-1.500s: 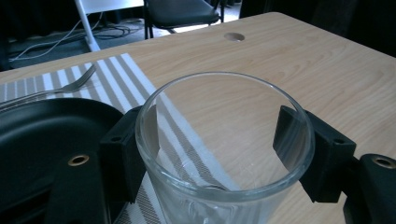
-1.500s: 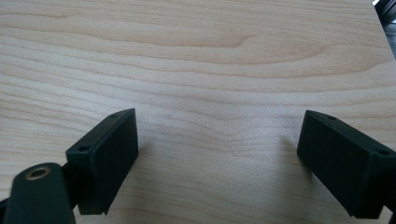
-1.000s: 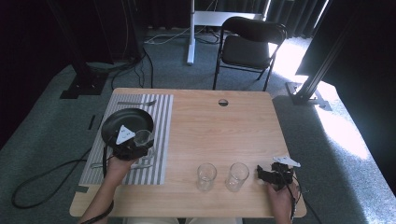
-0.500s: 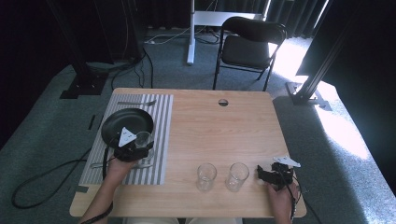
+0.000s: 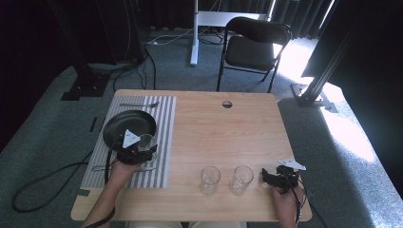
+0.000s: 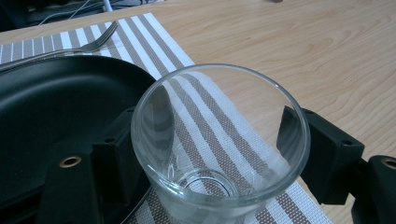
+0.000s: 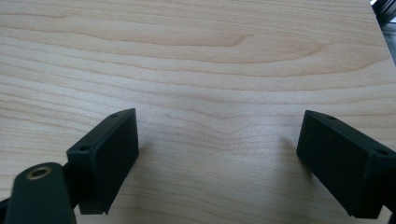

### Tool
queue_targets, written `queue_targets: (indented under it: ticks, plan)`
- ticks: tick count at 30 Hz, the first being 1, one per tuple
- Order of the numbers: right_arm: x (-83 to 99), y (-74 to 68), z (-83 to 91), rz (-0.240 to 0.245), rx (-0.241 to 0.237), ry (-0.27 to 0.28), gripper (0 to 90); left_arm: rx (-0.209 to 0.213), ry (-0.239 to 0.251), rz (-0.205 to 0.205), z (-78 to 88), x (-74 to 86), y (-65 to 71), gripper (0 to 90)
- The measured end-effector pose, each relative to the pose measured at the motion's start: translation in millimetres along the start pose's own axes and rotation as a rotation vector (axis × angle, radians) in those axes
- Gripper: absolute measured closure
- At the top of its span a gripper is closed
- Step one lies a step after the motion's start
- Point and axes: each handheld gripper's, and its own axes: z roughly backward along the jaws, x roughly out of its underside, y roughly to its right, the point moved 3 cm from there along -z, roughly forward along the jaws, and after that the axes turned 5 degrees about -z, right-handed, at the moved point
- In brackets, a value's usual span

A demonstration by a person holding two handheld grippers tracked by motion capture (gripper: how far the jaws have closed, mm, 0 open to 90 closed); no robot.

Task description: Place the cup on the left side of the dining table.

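Note:
A clear empty glass (image 5: 146, 141) (image 6: 219, 140) stands on the striped placemat (image 5: 164, 128), just right of the black plate (image 5: 129, 124) (image 6: 51, 107). My left gripper (image 5: 141, 151) (image 6: 215, 158) has a jaw pressed on each side of this glass. Two more empty glasses (image 5: 209, 179) (image 5: 241, 179) stand side by side on the bare wood near the front edge. My right gripper (image 5: 271, 178) (image 7: 217, 158) rests low over the table just right of them, open, with bare wood between its jaws.
A fork (image 5: 140, 104) (image 6: 88, 44) lies on the mat beyond the plate. Another utensil (image 5: 97, 167) lies at the mat's near left. The wooden table (image 5: 223, 137) has a cable hole (image 5: 227, 104) at its far edge. A black folding chair (image 5: 254, 45) stands behind it.

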Motion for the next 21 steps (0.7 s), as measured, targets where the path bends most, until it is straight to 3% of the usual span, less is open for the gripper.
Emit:
queue_targets:
  ticks: [9,14,16,21]
  plan:
    - [0.0,0.0,0.0,0.000,0.001,0.000,12.3,0.020,-0.022,0.005,1.8,1.9,3.0,11.8]
    - [0.0,0.1,0.1,-0.002,0.004,0.001,12.4,0.031,-0.020,0.017,5.7,5.2,2.7,10.3]
    - [0.0,0.2,0.1,-0.004,0.004,0.001,12.4,0.023,-0.043,0.020,5.0,7.0,2.8,1.8]
    - [0.0,0.3,0.1,-0.006,0.006,0.001,12.3,0.015,-0.072,0.022,7.3,13.1,5.1,1.6]
